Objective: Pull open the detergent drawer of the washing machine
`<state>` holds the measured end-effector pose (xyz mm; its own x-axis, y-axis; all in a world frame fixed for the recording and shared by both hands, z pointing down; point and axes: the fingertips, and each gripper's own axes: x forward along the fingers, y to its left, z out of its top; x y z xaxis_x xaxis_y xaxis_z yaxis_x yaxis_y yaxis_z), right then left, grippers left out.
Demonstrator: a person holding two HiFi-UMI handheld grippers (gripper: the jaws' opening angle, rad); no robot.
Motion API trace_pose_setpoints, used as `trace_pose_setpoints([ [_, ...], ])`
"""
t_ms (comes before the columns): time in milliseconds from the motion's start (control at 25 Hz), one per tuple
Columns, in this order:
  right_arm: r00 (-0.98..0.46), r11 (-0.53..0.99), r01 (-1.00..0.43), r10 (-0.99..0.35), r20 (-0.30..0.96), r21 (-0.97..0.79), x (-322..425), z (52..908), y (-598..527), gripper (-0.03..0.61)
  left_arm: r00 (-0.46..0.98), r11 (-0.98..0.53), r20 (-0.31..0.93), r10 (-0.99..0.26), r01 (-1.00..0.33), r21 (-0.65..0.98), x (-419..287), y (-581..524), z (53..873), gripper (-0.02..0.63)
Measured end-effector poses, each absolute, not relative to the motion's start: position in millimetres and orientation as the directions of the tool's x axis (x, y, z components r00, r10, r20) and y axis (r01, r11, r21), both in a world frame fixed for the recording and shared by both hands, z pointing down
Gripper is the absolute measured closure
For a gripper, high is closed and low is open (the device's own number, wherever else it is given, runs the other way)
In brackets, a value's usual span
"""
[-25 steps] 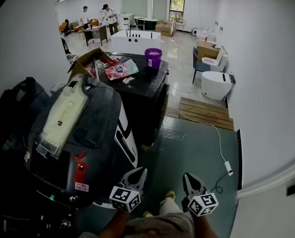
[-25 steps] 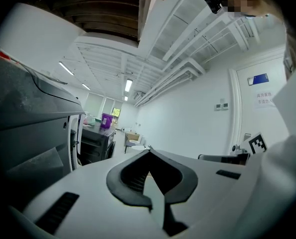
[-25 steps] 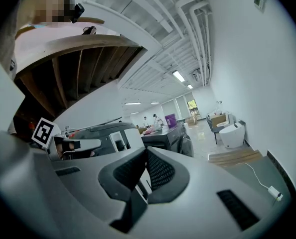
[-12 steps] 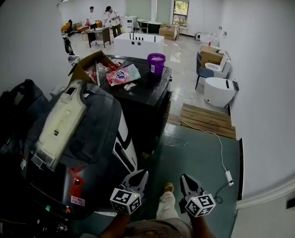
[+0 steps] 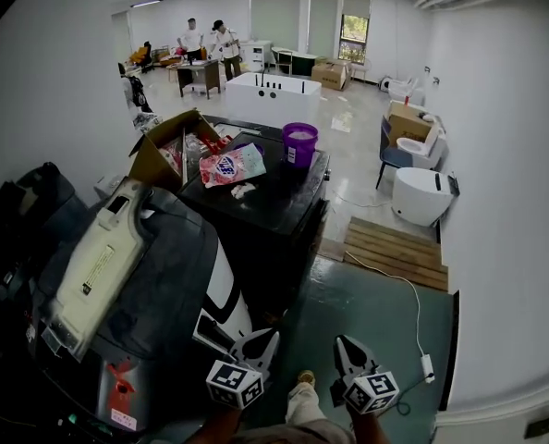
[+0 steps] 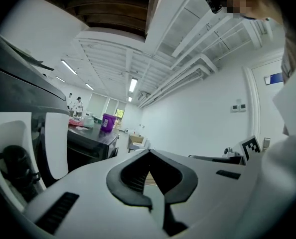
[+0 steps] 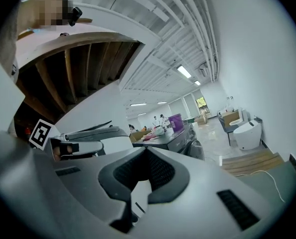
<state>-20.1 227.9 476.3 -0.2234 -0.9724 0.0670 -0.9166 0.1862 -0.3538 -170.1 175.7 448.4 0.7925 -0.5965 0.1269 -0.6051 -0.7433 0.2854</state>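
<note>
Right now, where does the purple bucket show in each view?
Head view: purple bucket upper centre, on the black machine top.
Left gripper view: small, left of centre.
Right gripper view: small, just right of centre.
Shared landmark: the black machine top under it.

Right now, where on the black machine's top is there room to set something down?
Bare: near right part of the top, beside the pink bag, in front of the purple bucket. Crowded: far left, with the cardboard box.
</note>
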Motion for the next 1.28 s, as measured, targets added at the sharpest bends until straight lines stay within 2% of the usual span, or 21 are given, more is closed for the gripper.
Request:
trace_pose_setpoints([
  [400,-0.305,0.257,-0.896,-0.949,0.079,-0.363,41.6,470.3,129.0,0.575,0.733,-0.689,0.172,-0.658,-0.678,0.255,-123.7,81.2,446.3,0.592],
  [640,-0.342,0.291,-0.88,-0.936,0.078,-0.375,74.9,471.5,82.0,0.575,0.694,-0.647,0.143,-0.706,-0.714,0.267,-98.0,36.3,434.9,0.592],
  [1280,-0.412,0.357,-0.852,-0.909,0.069,-0.384,103.7,476.9,5.1,0.575,0.659,-0.621,0.121,-0.742,-0.744,0.249,-65.3,-34.9,430.9,0.592],
])
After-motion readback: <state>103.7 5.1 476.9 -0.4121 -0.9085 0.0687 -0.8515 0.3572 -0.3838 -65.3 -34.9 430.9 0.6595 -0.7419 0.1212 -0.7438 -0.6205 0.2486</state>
